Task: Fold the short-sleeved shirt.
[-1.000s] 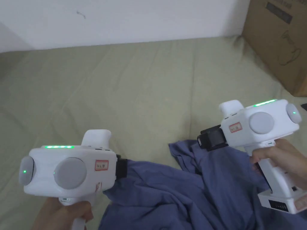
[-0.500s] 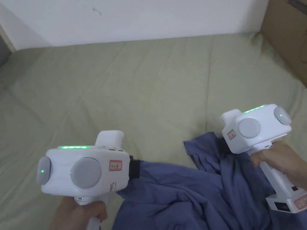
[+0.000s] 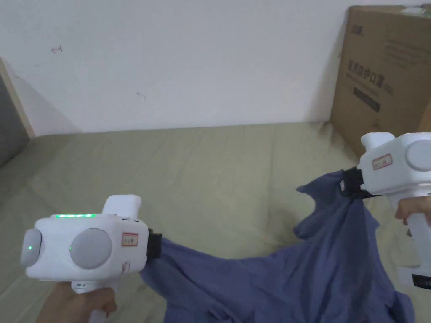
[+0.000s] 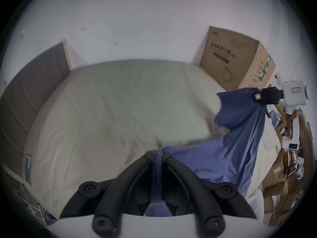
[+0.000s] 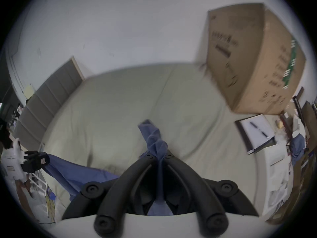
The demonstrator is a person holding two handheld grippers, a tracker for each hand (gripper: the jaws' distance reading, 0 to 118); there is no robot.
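Observation:
The blue short-sleeved shirt point(image 3: 320, 269) hangs in the air between both grippers, above the near edge of the olive bed sheet point(image 3: 202, 168). My left gripper point(image 3: 156, 246) is shut on one bunched edge of the shirt point(image 4: 157, 157), low on the left. My right gripper point(image 3: 347, 183) is shut on another bunched part point(image 5: 157, 145), held higher on the right. A loose flap of the shirt point(image 4: 229, 114) droops below the right gripper point(image 4: 257, 96). The left gripper point(image 5: 43, 160) appears far left in the right gripper view, with cloth stretching from it.
A large cardboard box point(image 3: 383, 75) stands on the bed's far right corner against the white wall. A grey headboard point(image 4: 25, 90) runs along the left. A notebook with a pen point(image 5: 255, 135) lies right of the bed, beside stacked cartons point(image 4: 277, 186).
Both grippers have lifted the shirt off the bed; the right one rose higher and moved right, stretching the cloth between them. The head camera tilted up, bringing in more wall and box.

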